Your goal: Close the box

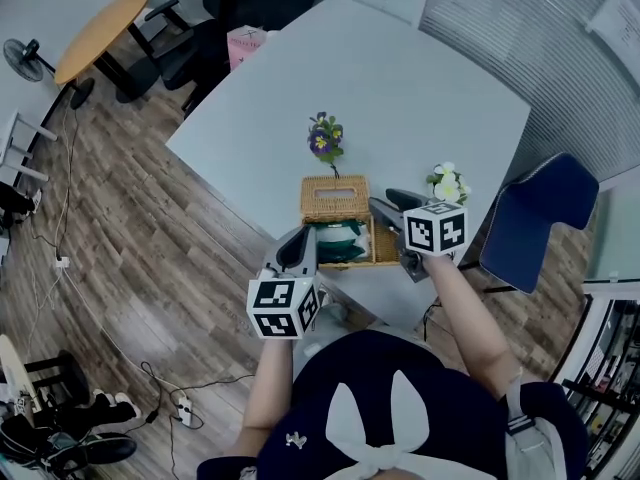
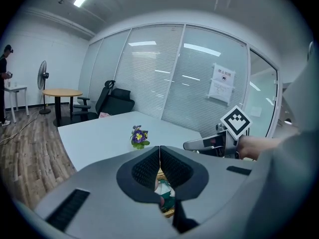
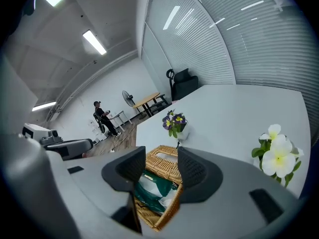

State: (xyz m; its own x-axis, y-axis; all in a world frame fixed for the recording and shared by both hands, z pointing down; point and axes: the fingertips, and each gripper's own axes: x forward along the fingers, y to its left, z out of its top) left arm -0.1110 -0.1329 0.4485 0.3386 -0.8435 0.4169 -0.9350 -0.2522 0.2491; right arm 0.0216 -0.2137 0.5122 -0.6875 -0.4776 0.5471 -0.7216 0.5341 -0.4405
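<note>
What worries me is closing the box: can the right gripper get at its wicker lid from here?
Probably yes: the right gripper hangs open right by the lid, which is swung back behind the wicker box, and nothing stands between them.

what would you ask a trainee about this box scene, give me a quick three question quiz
1. True or false: the lid of the wicker box is shut.
2. Which gripper has its jaws apart? A the left one; B the right one; C both.
3. What colour are the flowers standing on the table just beyond the box?

Key:
1. False: the lid lies back and the green and white contents show.
2. B: the right gripper is open; the left gripper is shut and empty.
3. Purple.
</note>
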